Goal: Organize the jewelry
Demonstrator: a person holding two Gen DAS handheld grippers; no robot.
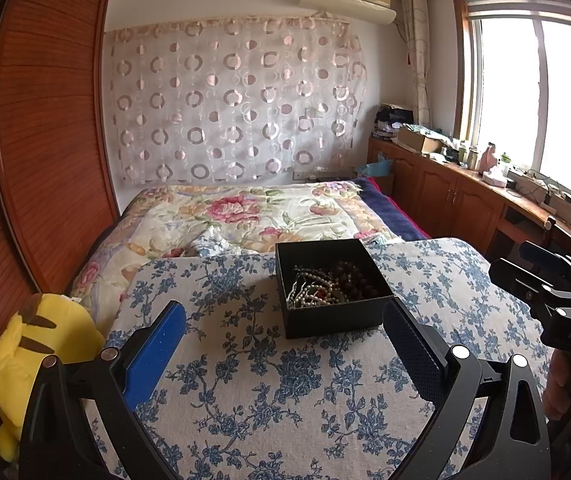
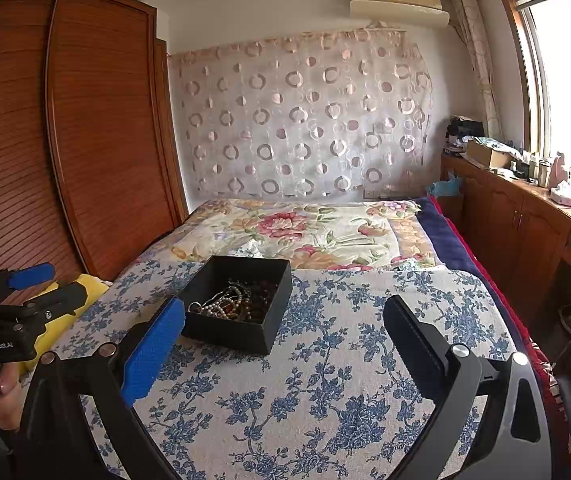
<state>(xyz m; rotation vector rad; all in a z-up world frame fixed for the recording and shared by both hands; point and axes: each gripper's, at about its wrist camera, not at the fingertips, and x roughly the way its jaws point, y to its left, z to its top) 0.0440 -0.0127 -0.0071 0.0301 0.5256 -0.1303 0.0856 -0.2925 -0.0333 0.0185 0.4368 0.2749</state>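
Note:
A black open box (image 1: 331,316) sits on a blue-flowered cloth (image 1: 245,380) on the bed. In it lies a tangle of jewelry (image 1: 317,286): pearl strands, chains and a dark bead bracelet. The box (image 2: 225,330) and jewelry (image 2: 233,302) also show in the right wrist view. My left gripper (image 1: 285,316) is open and empty, just in front of the box, its right finger beside the box's near right corner. My right gripper (image 2: 285,316) is open and empty, its left finger (image 2: 153,348) close to the box's near left corner. Each gripper shows at the edge of the other's view.
A yellow plush toy (image 1: 33,360) lies at the bed's left edge beside a wooden wardrobe (image 1: 45,140). A floral quilt (image 1: 245,216) covers the far bed. A wooden cabinet (image 1: 465,192) with clutter runs under the window at right.

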